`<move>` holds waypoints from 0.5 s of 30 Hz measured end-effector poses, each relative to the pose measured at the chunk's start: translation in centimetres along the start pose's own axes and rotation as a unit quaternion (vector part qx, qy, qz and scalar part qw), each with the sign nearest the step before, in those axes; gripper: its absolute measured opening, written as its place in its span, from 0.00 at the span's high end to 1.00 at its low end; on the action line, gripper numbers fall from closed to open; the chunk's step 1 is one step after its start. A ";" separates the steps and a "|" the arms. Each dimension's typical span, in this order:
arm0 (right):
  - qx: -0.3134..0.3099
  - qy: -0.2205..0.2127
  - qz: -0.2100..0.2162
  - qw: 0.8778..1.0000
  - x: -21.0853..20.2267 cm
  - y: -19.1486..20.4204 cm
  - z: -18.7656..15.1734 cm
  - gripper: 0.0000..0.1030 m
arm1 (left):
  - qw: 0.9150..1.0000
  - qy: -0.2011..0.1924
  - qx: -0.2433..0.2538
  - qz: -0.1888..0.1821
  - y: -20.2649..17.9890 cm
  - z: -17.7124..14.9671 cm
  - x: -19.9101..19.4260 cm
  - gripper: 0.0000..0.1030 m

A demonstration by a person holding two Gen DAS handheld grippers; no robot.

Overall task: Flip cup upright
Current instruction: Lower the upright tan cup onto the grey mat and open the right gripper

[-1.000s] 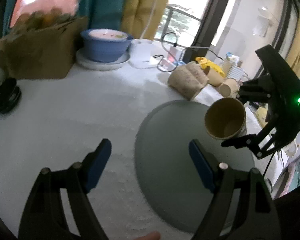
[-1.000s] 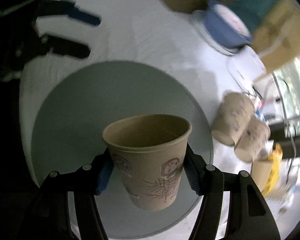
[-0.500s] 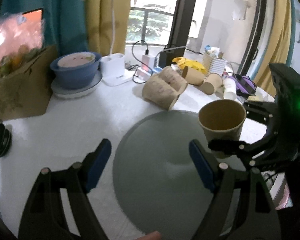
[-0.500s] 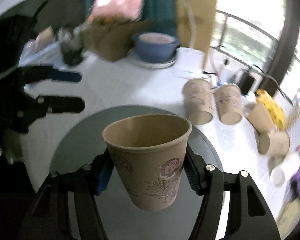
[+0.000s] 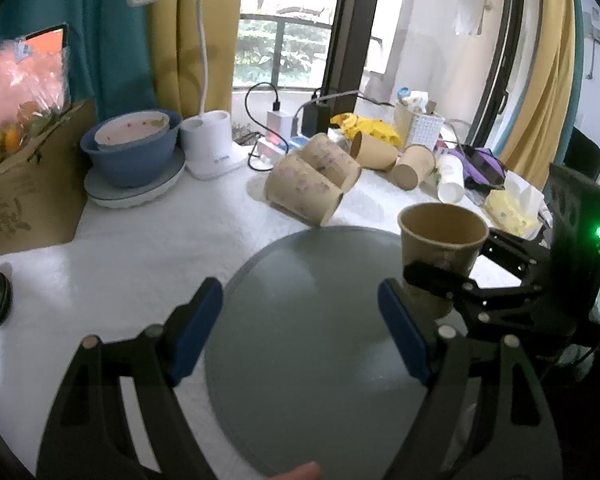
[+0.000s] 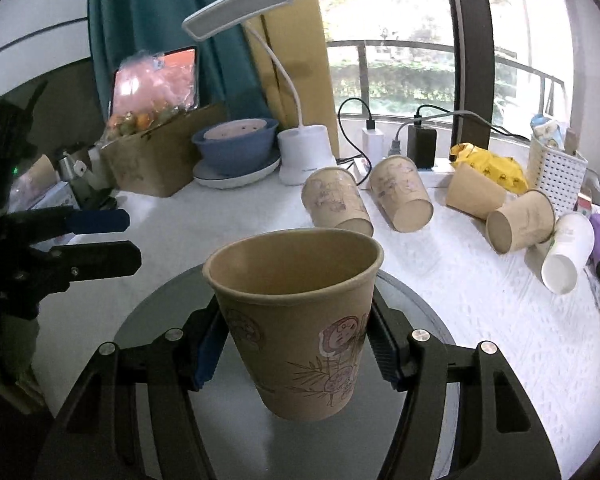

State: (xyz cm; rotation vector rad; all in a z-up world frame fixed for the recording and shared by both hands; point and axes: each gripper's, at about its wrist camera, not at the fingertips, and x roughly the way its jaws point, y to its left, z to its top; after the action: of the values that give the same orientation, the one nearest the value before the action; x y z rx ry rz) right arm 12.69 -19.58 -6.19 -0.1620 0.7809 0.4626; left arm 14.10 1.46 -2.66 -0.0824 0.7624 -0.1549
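Observation:
My right gripper (image 6: 296, 342) is shut on a brown paper cup (image 6: 300, 320) with drawings on its side. The cup is upright, mouth up, held just above the round grey mat (image 6: 416, 312). In the left wrist view the same cup (image 5: 440, 248) sits in the right gripper (image 5: 452, 276) over the mat's right edge (image 5: 300, 320). My left gripper (image 5: 300, 328) is open and empty, low over the mat's near side, left of the cup. It also shows in the right wrist view (image 6: 100, 236) at the left.
Several paper cups lie on their sides on the white table behind the mat (image 6: 336, 200), (image 6: 404, 196), (image 6: 520, 220), plus a white cup (image 6: 568, 252). A blue bowl on a plate (image 6: 236, 148), a desk lamp (image 6: 304, 148), a cardboard box (image 6: 160, 160) and chargers stand at the back.
The right gripper has turned the cup from tilted to upright and brought it lower over the mat. Both wrist views have swung up from looking down at the table.

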 end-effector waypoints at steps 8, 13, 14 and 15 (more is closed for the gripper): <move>0.008 -0.019 -0.002 1.000 0.7 -0.3 0.1 0.36 | 1.000 -0.001 -0.014 -0.004 0.7 0.2 0.4 0.21; 0.001 -0.008 -0.008 1.000 1.3 0.1 -0.1 0.36 | 1.000 0.001 -0.017 -0.005 1.1 0.3 0.7 0.21; 0.001 -0.007 -0.009 1.000 1.4 0.1 -0.1 0.36 | 1.000 0.001 -0.016 -0.006 1.1 0.3 0.8 0.21; 0.002 -0.005 -0.011 1.000 1.5 0.1 -0.2 0.36 | 1.000 0.001 -0.016 -0.007 1.1 0.3 0.8 0.21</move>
State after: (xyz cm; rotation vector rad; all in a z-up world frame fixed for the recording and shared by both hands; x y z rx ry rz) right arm 13.39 -19.01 -7.39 -0.1646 0.7689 0.4417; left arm 14.96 2.40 -3.14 -0.1182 0.7669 -0.1552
